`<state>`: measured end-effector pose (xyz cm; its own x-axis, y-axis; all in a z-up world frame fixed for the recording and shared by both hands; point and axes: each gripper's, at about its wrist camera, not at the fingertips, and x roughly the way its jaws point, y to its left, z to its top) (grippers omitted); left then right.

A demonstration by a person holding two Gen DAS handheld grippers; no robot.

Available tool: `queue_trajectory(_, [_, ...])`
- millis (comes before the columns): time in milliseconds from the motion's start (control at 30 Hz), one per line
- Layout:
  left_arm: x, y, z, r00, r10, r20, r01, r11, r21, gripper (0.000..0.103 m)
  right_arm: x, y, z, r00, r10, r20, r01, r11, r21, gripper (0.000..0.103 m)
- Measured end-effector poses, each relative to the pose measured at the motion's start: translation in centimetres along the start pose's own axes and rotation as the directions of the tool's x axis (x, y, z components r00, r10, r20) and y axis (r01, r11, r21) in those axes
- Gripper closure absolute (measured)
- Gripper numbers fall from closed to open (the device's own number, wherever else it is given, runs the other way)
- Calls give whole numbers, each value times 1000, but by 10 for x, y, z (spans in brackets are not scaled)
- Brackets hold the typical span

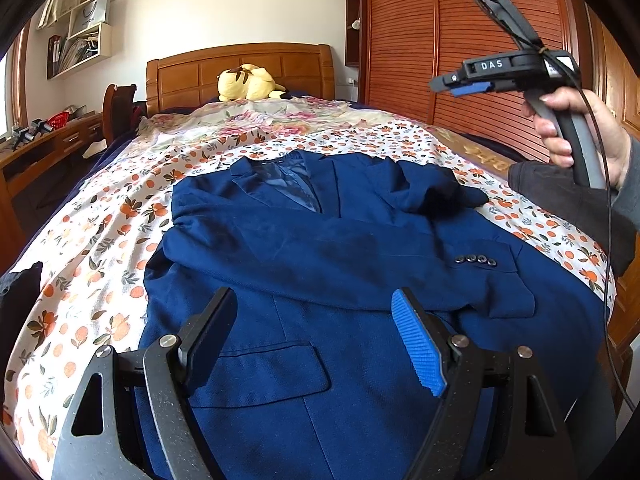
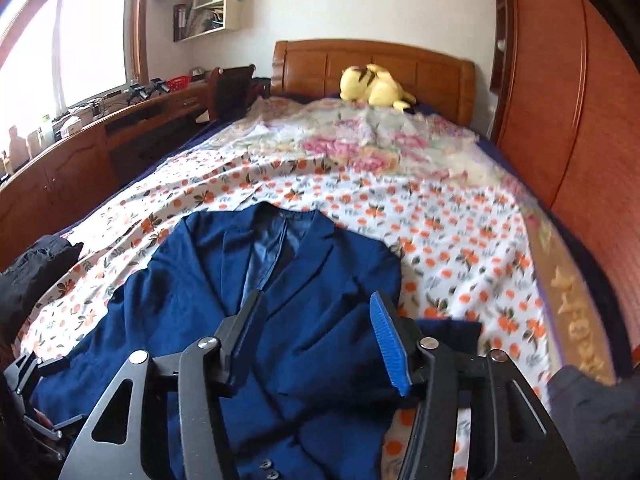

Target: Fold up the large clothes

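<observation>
A navy blue suit jacket (image 1: 312, 248) lies front up on the flowered bedsheet (image 1: 100, 248), collar toward the headboard. One sleeve is folded across its chest, cuff buttons (image 1: 476, 261) showing. My left gripper (image 1: 316, 332) is open and empty, hovering above the jacket's lower front near a pocket flap. My right gripper (image 2: 320, 336) is open and empty above the jacket (image 2: 224, 300) near its right shoulder. In the left wrist view the right gripper (image 1: 444, 82) is held high in a hand at the right.
A yellow plush toy (image 1: 250, 82) lies by the wooden headboard (image 1: 240, 64). A wooden wardrobe (image 1: 460, 40) stands along the right side of the bed. A desk (image 2: 80, 140) and a chair stand at the left. Dark clothes (image 2: 28, 280) lie on the bed's left edge.
</observation>
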<state>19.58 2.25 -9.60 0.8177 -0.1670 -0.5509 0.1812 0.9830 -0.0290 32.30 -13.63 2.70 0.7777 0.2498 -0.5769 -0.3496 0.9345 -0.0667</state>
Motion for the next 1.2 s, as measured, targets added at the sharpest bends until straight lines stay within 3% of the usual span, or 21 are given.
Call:
queue_trajectory(233, [1, 1, -1, 1000, 3, -3, -3, 1000, -3, 23, 30, -27, -19, 992, -108, -58, 108, 994, 3, 39])
queue_trajectory(600, [1, 2, -2, 1000, 3, -6, -3, 1000, -1, 23, 99, -104, -78, 934, -223, -281, 269, 954, 136, 39])
queue_trajectory(833, [2, 1, -2, 1000, 4, -8, -4, 1000, 2, 23, 138, -136, -105, 887, -218, -407, 319, 926, 200, 39])
queue_trajectory(1000, [2, -2, -2, 1000, 6, -7, -6, 1000, 7, 23, 143, -145, -116, 899, -181, -399, 292, 926, 239, 39])
queue_trajectory(1100, [1, -2, -2, 1000, 7, -7, -7, 1000, 6, 23, 143, -140, -116, 914, -142, -380, 239, 946, 220, 71])
queue_trajectory(1133, [2, -2, -1, 1000, 7, -7, -7, 1000, 6, 23, 144, -141, -117, 920, -113, -376, 212, 949, 233, 90])
queue_trajectory(1200, [1, -2, -1, 1000, 8, -4, -8, 1000, 4, 23, 138, -132, -110, 937, -83, -340, 171, 956, 238, 92])
